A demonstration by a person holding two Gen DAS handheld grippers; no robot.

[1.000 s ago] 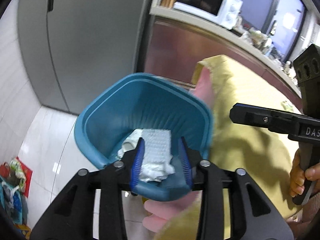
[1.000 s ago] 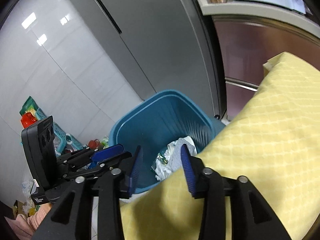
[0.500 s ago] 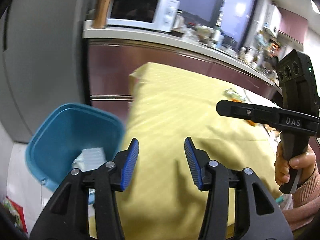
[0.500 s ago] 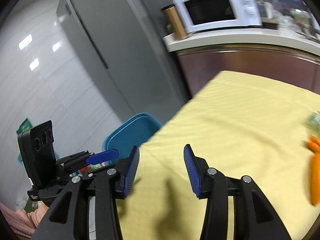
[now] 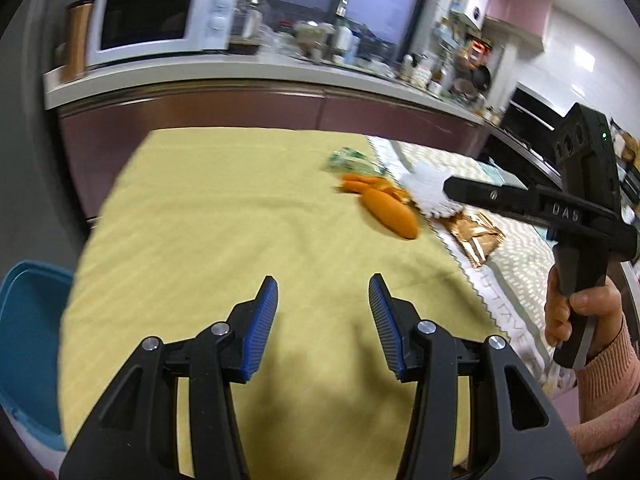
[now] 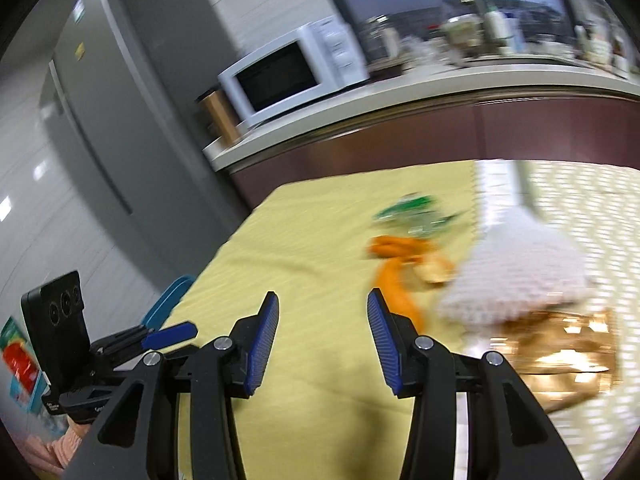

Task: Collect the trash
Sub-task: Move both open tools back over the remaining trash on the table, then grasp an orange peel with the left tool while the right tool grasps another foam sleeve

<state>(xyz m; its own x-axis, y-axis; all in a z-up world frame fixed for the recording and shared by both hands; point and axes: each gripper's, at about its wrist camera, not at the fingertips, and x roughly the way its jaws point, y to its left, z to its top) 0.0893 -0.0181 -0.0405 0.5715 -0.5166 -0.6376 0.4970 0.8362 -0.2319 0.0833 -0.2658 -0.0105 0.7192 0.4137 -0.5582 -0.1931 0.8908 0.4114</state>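
Reads "DAS" on the right hand-held gripper [image 5: 452, 190]. Both released, empty; left hand-held gripper [image 5: 323, 300] just widened. Ahead-right on the bench [image 5: 208, 216]: orange peel [image 5: 390, 210], green wrapper [image 5: 352, 160], crinkly gold wrapper [image 5: 476, 240].

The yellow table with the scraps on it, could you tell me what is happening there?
A person is clearing trash with a handheld tool in each hand. The left tool and the right tool both hang open and empty over the yellow tablecloth. Orange peels, a green wrapper, a white paper towel and a gold wrapper lie on the table. The blue bin sits beside its edge.
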